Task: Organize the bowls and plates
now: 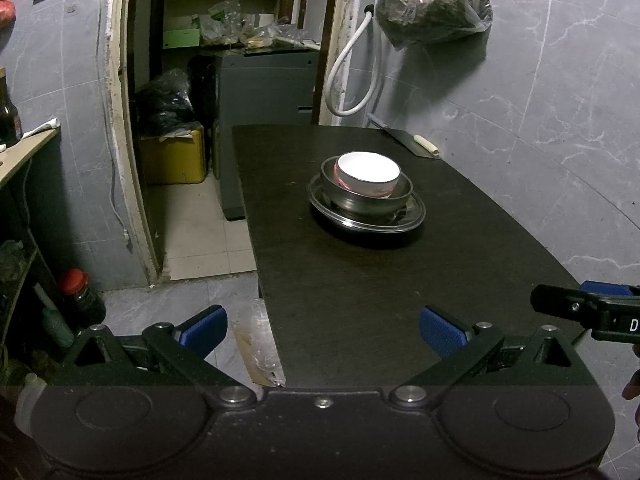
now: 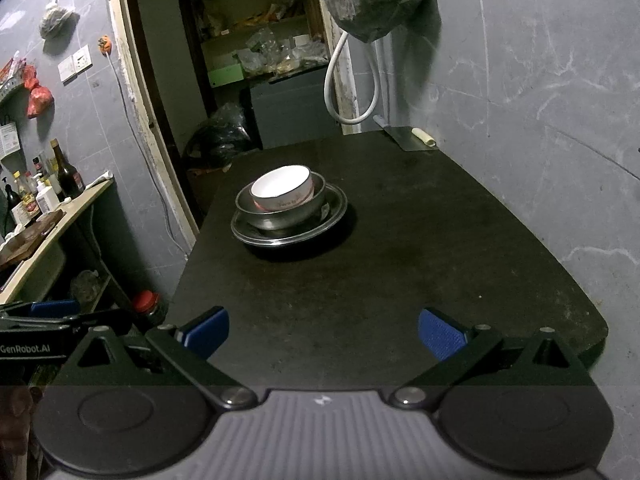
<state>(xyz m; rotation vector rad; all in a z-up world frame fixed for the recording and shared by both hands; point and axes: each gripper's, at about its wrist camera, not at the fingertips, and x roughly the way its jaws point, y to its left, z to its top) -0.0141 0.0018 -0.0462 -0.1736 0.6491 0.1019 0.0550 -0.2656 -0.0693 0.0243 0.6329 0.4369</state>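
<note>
Both grippers hang back at the near edge of the dark table, and neither has anything in it. The left gripper has its blue pads spread wide, nothing between them but bare tabletop. Same story for the right gripper: fingers wide apart, empty.

And there's the stack, out toward the middle of the table: a white bowl nested in a steel bowl, the pair sitting on a steel plate. The white bowl looks tipped a little inside the steel one rather than seated flat.

Here's what matters. From the left gripper the stack lies ahead and slightly to the right; from the right gripper it lies ahead and off to the left. So it sits roughly between the two lines of reach, well apart from both, and I can't call either hand clearly nearer. Everything in the stack is round, so there's no long axis to line up with. A rim grip from either side should serve.

A cleaver rests at the far edge, well clear of the stack.
</note>
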